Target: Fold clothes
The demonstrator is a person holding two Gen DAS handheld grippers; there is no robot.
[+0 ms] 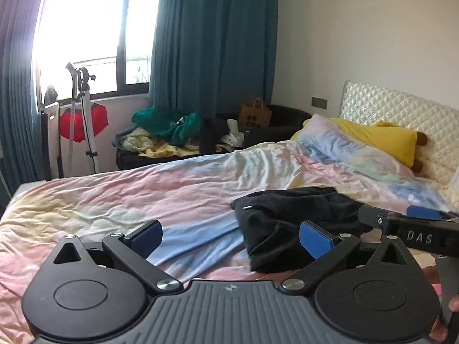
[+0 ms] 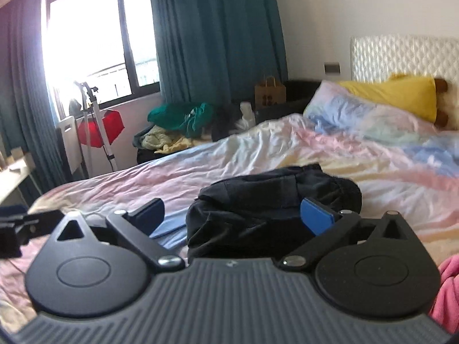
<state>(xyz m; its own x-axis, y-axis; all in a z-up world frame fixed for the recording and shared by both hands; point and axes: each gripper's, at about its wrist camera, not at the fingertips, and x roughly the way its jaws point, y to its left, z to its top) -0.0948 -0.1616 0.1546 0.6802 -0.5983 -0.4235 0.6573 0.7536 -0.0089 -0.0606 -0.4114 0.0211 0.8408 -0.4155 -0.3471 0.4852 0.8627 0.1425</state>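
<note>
The bed (image 1: 143, 189) fills the middle and lower part of both views, under a rumpled pastel tie-dye cover. On it, right of centre in the left wrist view and dead centre in the right wrist view, lies the black garment (image 2: 272, 200), bunched into a thick, rough bundle with something light blue (image 1: 198, 238) showing from under its left edge; I can't tell whether that is a second piece of clothing or a fold of the cover.

I judge I'm between grasps. My left claw (image 1: 231, 239) is spread wide with nothing between its blue pads, hovering over the near edge of the bed with the black garment just ahead of its right finger. My right claw (image 2: 248, 216) is spread just as wide; the garment sits in the gap as the camera sees it, but the pads don't press it.

Next, I think, each claw has to find a true edge or corner of the bundle, which is hard to read in black cloth, then pinch one layer only so the piece can be squared up.

Along the far side of the bed, a heap of other clothes (image 1: 160, 132) waits on a dark bench.

Writing: the raised letters "DAS" on the right claw's body (image 1: 418, 236), at the right edge of the left wrist view. The paper bag (image 1: 255, 113) carries a dark mark I can't read.
</note>
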